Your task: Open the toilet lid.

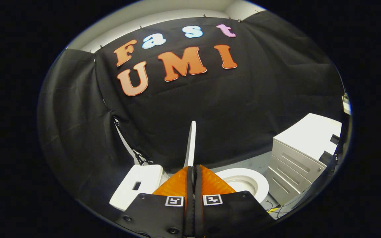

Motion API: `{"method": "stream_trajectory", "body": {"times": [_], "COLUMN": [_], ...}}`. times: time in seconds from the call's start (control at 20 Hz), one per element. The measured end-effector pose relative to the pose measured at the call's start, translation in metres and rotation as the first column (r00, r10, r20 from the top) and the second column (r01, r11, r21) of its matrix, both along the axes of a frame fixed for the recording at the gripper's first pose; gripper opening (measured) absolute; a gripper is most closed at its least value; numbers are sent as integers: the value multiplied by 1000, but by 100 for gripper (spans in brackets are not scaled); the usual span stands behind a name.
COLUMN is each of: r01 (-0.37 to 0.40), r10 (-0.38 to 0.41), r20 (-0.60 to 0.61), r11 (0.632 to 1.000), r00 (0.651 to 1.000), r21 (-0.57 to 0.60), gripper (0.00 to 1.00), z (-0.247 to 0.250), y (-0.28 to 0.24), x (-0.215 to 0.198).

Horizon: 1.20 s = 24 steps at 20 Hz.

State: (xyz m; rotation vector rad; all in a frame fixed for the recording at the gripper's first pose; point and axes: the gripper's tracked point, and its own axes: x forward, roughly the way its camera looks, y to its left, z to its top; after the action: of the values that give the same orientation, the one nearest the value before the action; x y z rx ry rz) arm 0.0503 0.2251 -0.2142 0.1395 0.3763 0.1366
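The white toilet lid (190,142) stands raised and I see it edge-on, as a thin upright blade rising from between my fingers. My gripper (193,167) is shut on the lid's lower edge, with one finger on each face. To the right of the fingers lies the open white seat and bowl (247,181). The white tank (137,186) sits to their left, with a dark rectangular slot in its top. The lid's hinge is hidden behind my fingers.
A white drawer cabinet (301,155) stands close to the right of the bowl. Cables (278,208) lie on the floor beside it. Black cloth (230,109) hangs close behind the toilet.
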Motion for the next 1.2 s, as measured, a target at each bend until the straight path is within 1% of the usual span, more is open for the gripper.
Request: {"method": "stream_trajectory", "body": {"times": [0.05, 0.2, 0.55, 1.2], "r01": [-14, -49, -141, -248], "r10": [14, 49, 146, 258], "r20": [5, 10, 35, 34], "r11": [1000, 999, 983, 951], "r00": [1000, 999, 989, 965], "r21": [-3, -15, -114, -184], "gripper": [8, 8, 8, 8], "z": [2, 6, 11, 2], "y": [13, 37, 101, 181], "x": [-9, -16, -28, -51]}}
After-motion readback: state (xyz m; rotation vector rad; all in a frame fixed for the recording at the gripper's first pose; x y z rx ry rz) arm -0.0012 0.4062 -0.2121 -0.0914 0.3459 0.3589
